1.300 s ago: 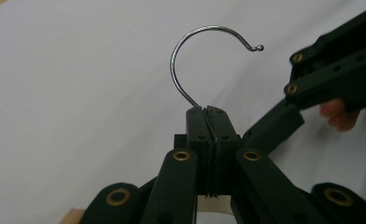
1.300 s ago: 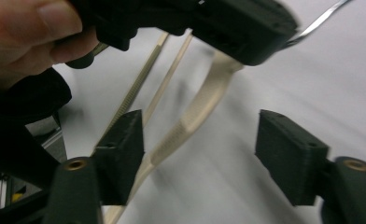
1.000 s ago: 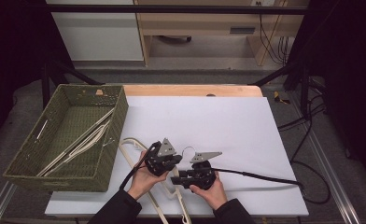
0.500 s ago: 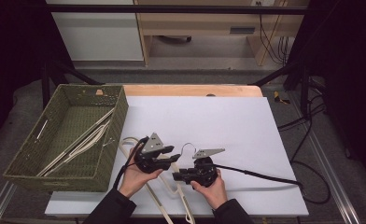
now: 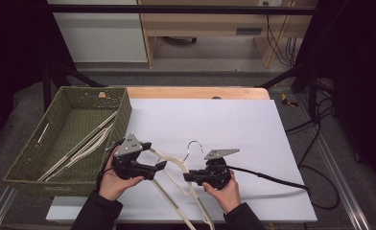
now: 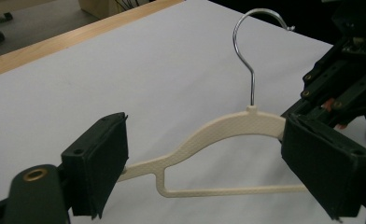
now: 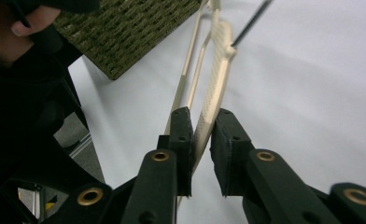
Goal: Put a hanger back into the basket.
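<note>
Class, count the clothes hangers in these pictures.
3: one hanger at the white table's near edge; two hangers seemingly overlapped in the green basket, where more may be hidden.

Bare white tabletop [image 5: 234, 120] across the frame's centre and right offers open passage; woven basket [image 5: 123, 115] blocks the left.

The left hand-held gripper [image 5: 161, 166] now sits farther left, closer to the woven basket [image 5: 123, 112], than a second ago, and its jaws have just been opening: they stand wide apart with the cream hanger [image 6: 228, 128] beyond them, untouched. The right hand-held gripper [image 5: 188, 177] has just been closing and now pinches the hanger's arm between its pads. The hanger's hook end [image 5: 192, 144] stands slightly higher off the surface [image 5: 253, 124] than before.
</note>
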Demonstrator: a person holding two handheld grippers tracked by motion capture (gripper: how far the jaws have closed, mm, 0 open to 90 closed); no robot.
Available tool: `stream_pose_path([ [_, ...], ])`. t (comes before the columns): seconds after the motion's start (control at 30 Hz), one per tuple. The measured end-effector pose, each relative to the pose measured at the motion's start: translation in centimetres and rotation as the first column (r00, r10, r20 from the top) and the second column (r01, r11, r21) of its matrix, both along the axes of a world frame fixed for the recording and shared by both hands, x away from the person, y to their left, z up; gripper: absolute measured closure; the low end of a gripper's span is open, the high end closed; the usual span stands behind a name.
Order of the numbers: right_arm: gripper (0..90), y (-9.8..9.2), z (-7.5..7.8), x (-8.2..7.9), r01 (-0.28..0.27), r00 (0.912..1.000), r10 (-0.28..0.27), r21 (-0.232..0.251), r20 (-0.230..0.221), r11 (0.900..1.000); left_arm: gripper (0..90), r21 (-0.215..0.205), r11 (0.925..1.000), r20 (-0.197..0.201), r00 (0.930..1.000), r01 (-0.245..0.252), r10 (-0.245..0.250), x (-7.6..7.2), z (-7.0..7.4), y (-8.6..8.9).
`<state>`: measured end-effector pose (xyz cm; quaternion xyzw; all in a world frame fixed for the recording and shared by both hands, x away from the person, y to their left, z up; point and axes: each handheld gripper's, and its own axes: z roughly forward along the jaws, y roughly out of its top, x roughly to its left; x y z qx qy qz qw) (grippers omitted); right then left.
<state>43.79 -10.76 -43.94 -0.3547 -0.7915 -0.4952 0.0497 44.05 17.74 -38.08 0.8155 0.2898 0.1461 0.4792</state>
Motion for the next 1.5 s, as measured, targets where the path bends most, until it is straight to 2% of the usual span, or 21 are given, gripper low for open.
stream_pose_path([
  [0.07,83.2,-0.5,0.5,-0.1,-0.011,0.9999,0.011,0.018,0.005,1.000,13.1,0.006,1.0000,0.000,1.0000,0.007,-0.007,0.0,0.0,0.0],
  [0.2,86.4,-1.3,1.7,-0.4,-0.012,0.9993,0.011,0.026,0.036,1.000,11.8,0.019,0.9995,0.003,0.9997,0.026,-0.026,0.0,-0.2,-0.1],
  [0.37,86.7,-2.4,2.8,-0.7,-0.025,0.9957,0.024,0.004,0.090,1.000,11.4,0.037,0.9979,0.006,0.9985,0.054,-0.055,-0.1,-0.3,-0.5],
  [0.57,86.7,-3.0,3.7,-1.2,-0.091,0.9893,0.086,0.045,0.118,0.995,14.7,0.072,0.9910,-0.016,0.9936,0.113,-0.112,-0.2,-0.8,-1.4],
  [0.67,86.7,-3.2,3.8,-1.3,-0.120,0.9849,0.114,0.040,0.130,0.992,20.5,0.083,0.9862,-0.023,0.9896,0.143,-0.142,-0.2,-1.0,-1.7],
  [0.77,86.7,-3.0,3.7,-1.4,-0.150,0.9814,0.144,0.039,0.128,0.988,30.1,0.084,0.9844,-0.014,0.9880,0.155,-0.154,-0.4,-1.1,-2.0],
  [0.93,86.7,-2.6,3.3,-1.4,-0.187,0.9759,0.182,0.035,0.121,0.982,51.9,0.096,0.9726,-0.032,0.9773,0.212,-0.209,-0.6,-1.4,-2.4],
  [1.07,86.7,-2.6,3.3,-1.4,-0.196,0.9743,0.190,0.034,0.121,0.980,62.3,0.109,0.9650,-0.039,0.9711,0.238,-0.236,-0.7,-1.5,-2.7],
  [1.23,86.4,-2.7,3.3,-1.4,-0.206,0.9725,0.201,0.024,0.116,0.978,67.3,0.154,0.9541,-0.024,0.9663,0.257,-0.256,-1.0,-1.4,-2.9],
  [1.4,83.2,-2.9,3.6,-1.4,-0.173,0.9735,0.169,0.018,0.154,0.985,73.7,0.168,0.9433,-0.023,0.9577,0.286,-0.287,-1.3,-1.1,-2.9],
  [1.5,77.9,-3.1,3.7,-1.4,-0.151,0.9699,0.149,0.000,0.193,0.988,78.0,0.181,0.9360,-0.024,0.9527,0.302,-0.303,-1.5,-0.8,-3.0],
])
